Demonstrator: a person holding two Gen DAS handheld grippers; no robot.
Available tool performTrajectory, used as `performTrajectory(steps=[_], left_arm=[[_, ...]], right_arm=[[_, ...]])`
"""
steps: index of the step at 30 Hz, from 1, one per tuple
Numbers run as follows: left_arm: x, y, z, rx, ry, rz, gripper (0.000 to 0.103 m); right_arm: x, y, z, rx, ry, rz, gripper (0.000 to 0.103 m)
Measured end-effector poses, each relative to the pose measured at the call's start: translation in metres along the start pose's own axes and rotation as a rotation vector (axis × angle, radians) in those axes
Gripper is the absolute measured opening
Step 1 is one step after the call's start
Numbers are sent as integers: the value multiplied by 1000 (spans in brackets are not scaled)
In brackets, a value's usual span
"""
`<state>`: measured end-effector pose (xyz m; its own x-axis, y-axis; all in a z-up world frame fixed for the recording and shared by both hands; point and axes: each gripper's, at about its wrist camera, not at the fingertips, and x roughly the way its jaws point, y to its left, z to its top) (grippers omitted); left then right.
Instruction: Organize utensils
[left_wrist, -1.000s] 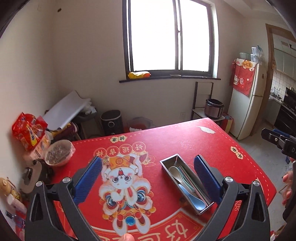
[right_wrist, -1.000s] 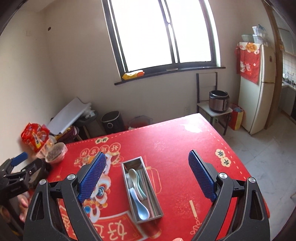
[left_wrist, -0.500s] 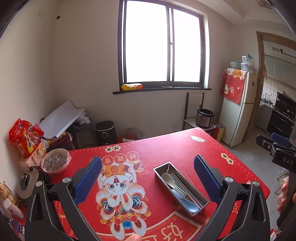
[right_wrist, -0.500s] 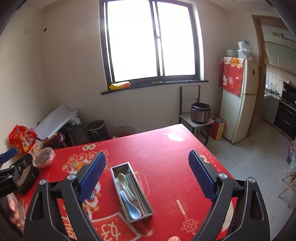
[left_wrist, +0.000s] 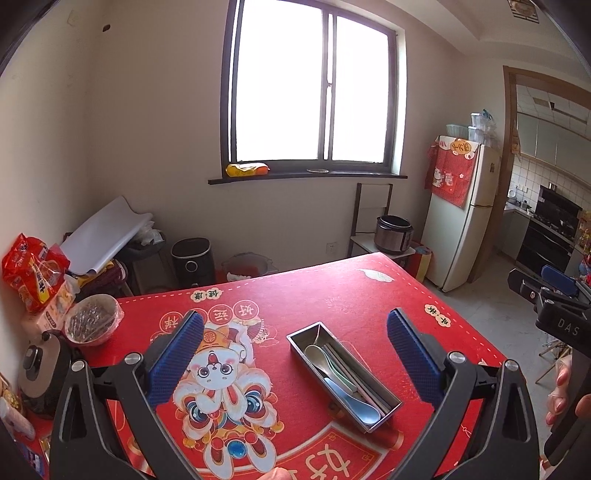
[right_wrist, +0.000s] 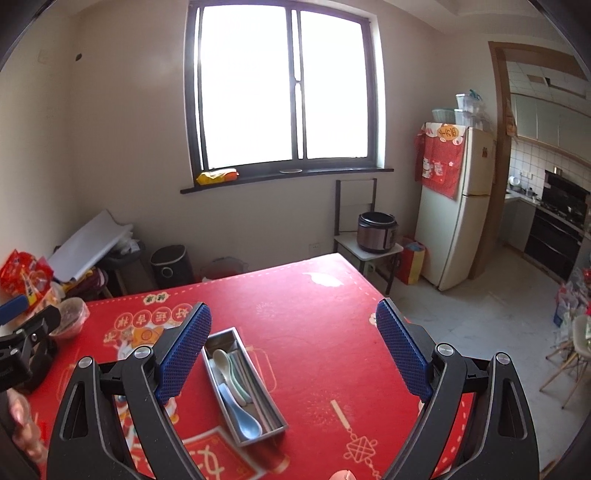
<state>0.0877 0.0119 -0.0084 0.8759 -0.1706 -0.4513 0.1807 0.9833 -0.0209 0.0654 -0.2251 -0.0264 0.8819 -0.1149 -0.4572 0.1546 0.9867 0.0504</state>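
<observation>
A long steel tray (left_wrist: 384, 416) (right_wrist: 275, 424) lies on the red tablecloth (left_wrist: 332, 295) (right_wrist: 314, 332). In it lie a blue spoon (left_wrist: 354, 402) (right_wrist: 240, 413), a pale spoon (left_wrist: 321, 360) (right_wrist: 225, 363) and thin chopsticks (right_wrist: 255, 387). My left gripper (left_wrist: 295, 358) is open and empty, held above the table. My right gripper (right_wrist: 293, 354) is open and empty, also above the table. Each gripper shows at the edge of the other's view: the right one (left_wrist: 554, 306) and the left one (right_wrist: 22, 336).
A covered bowl (left_wrist: 92, 319), a red snack bag (left_wrist: 31, 273) and a dark kettle (left_wrist: 40, 373) stand at the table's left side. Behind the table are a window, a fridge (left_wrist: 465, 218), a rice cooker (left_wrist: 393, 229) on a stool and a bin (left_wrist: 194, 260).
Both grippers have lifted and drawn back from the table, so the tray looks smaller and lower in both views. Both stay open and empty. The tray has not moved.
</observation>
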Motion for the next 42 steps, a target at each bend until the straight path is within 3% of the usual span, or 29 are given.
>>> performTrajectory(steps=[42], left_arm=[[10,-26,3,48,-9,-75,97]], right_arm=[[-6,-16,3,47,2,-83,88]])
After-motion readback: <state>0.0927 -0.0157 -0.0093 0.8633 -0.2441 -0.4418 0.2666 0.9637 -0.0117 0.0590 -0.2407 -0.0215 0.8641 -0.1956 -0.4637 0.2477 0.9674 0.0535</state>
